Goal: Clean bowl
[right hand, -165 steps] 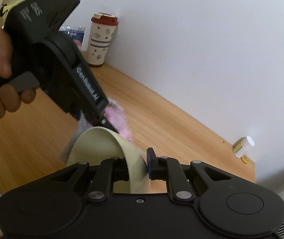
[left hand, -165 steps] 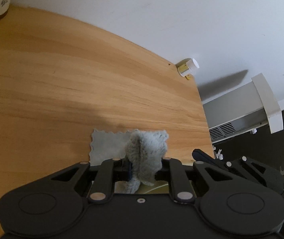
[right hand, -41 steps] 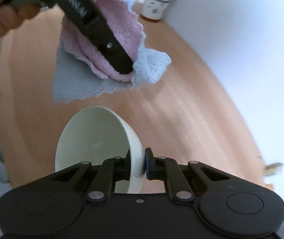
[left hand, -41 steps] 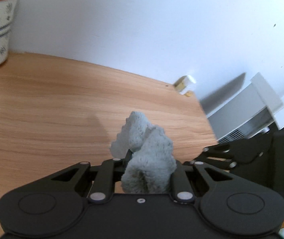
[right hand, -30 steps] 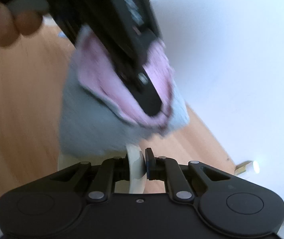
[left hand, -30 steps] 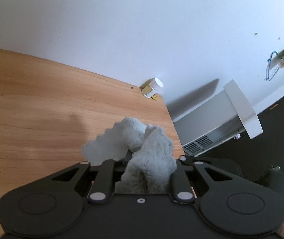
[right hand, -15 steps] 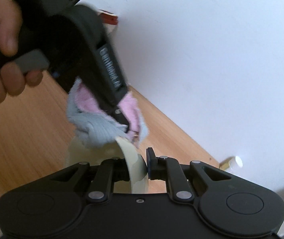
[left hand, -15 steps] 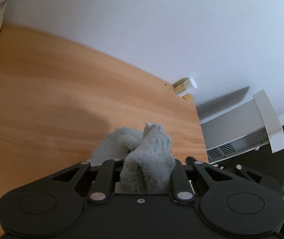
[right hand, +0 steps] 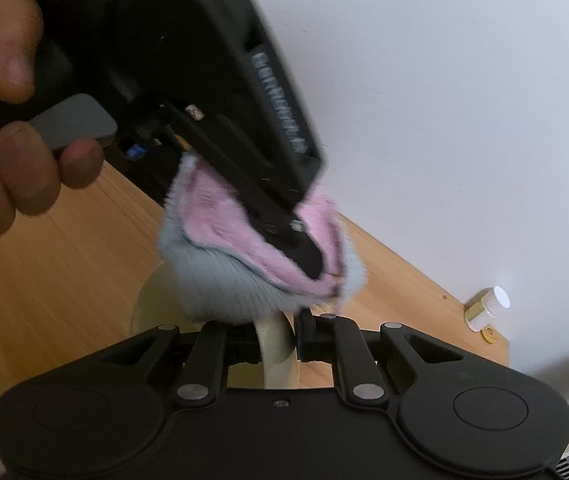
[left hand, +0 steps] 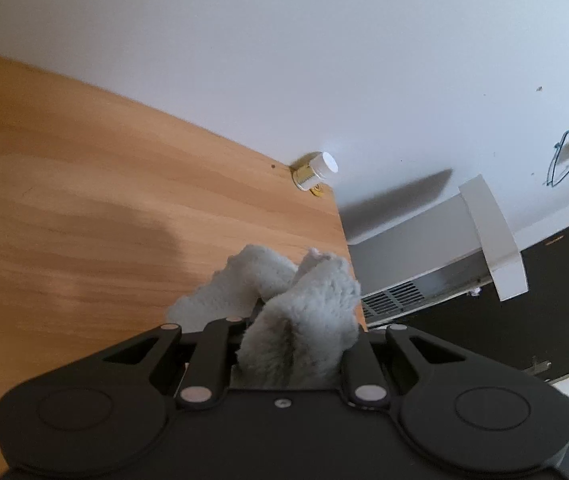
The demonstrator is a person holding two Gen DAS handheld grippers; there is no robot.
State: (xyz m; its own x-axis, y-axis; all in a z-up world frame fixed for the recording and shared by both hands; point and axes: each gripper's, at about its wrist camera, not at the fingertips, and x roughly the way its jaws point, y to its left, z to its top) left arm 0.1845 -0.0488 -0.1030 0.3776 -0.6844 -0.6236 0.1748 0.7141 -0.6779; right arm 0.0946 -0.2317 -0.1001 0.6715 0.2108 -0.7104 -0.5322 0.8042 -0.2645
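Left wrist cam: your left gripper (left hand: 290, 334) is clamped on a soft, bunched cloth (left hand: 304, 304) above the wood table (left hand: 84, 200). Right wrist cam: your right gripper (right hand: 280, 340) pinches the bowl (right hand: 276, 350) by its rim, tilted, w/ cloth pressed inside. Bowl looks rigid, smooth, prob. breakable; keep the rim grip firm.

A cream bowl (right hand: 276, 344) stands tipped on edge, its rim pinched between the right tongs (right hand: 280, 340). A fluffy grey-and-pink cloth (right hand: 252, 264), bunched in the left tongs (right hand: 304, 256), presses into its hollow.
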